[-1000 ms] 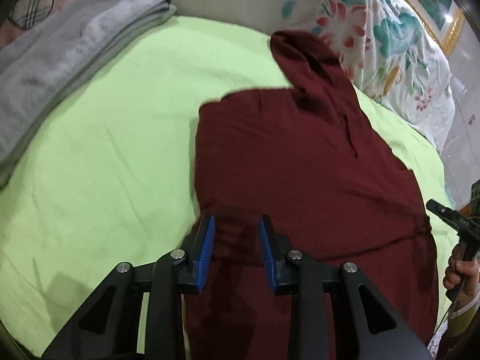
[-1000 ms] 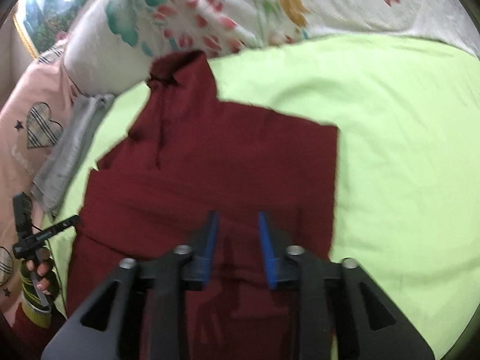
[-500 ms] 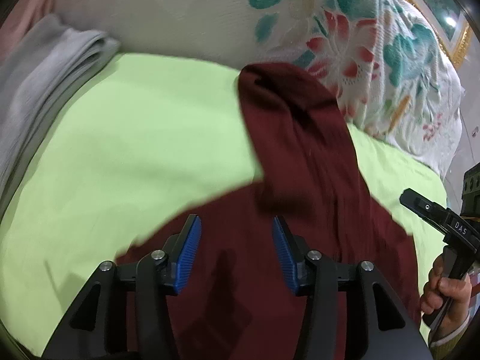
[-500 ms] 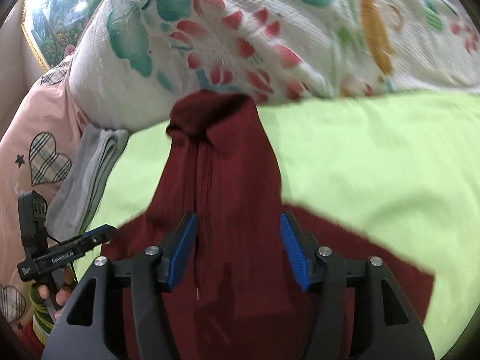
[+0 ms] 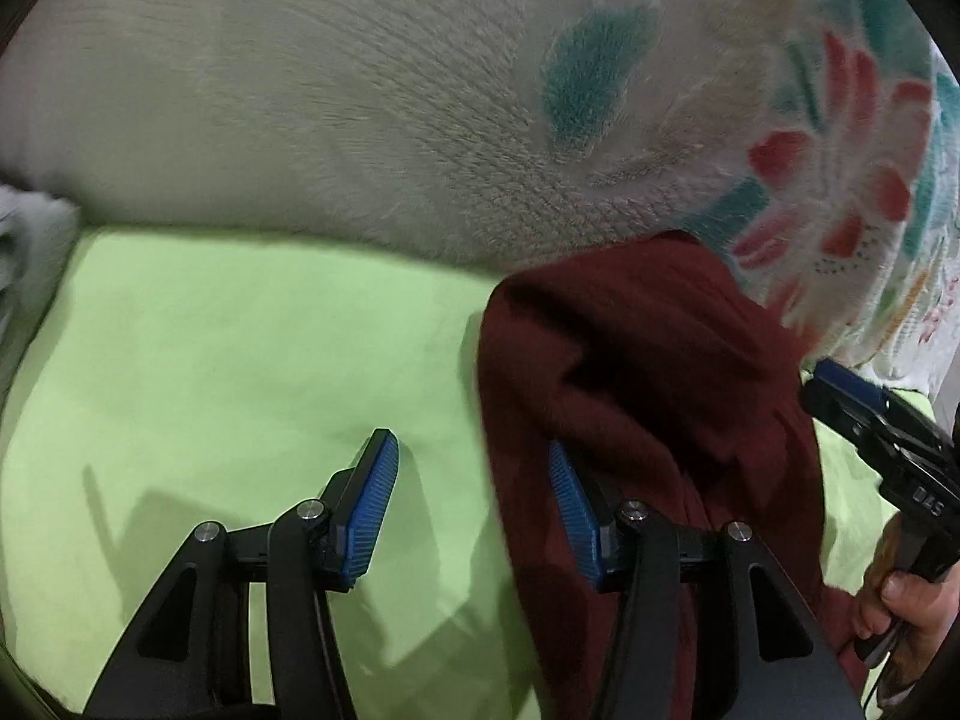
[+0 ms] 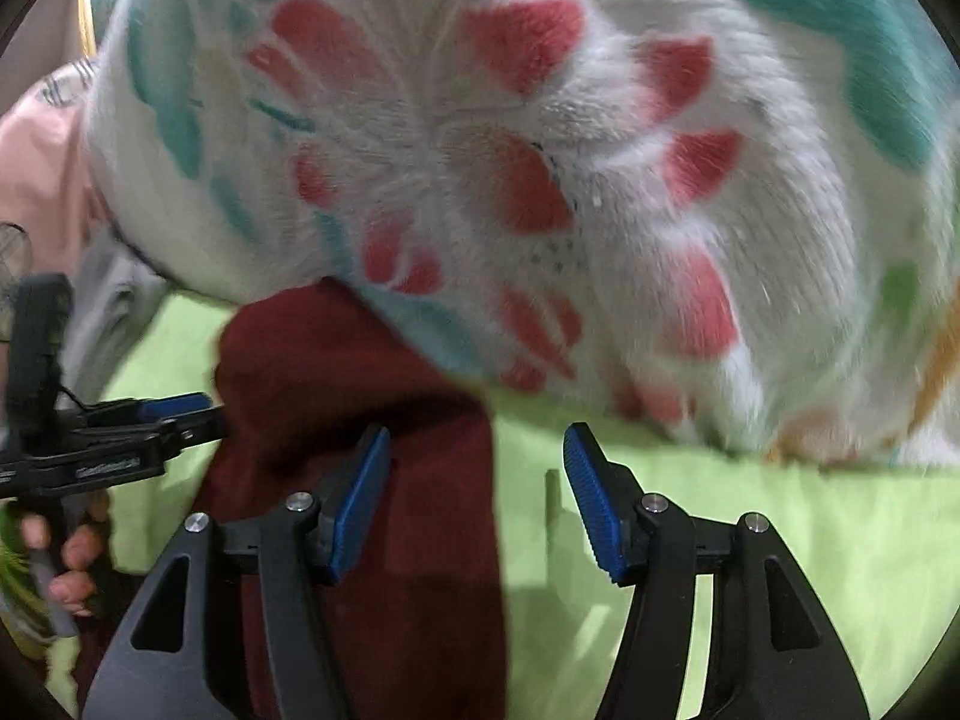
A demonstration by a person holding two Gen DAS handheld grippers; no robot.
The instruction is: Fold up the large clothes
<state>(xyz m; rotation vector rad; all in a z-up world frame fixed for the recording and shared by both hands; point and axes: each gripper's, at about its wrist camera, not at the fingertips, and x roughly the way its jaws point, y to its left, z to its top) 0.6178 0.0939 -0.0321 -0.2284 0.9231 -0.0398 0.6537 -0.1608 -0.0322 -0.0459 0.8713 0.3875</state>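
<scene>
My left gripper [image 5: 471, 504] is released: its blue pads stand apart with nothing clamped. Its left pad is over the green sheet [image 5: 240, 360]; its right pad is at the left edge of the garment [image 5: 648, 372]. My right gripper [image 6: 477, 501] is likewise released and empty, left pad over the garment [image 6: 372, 420], right pad over the sheet [image 6: 750, 516]. The dark red garment lies on the sheet as a narrow strip, its far end touching the floral blanket [image 6: 570, 150]. A grey cloth [image 5: 24, 252] lies at the sheet's left border. Each gripper shows in the other's view.
</scene>
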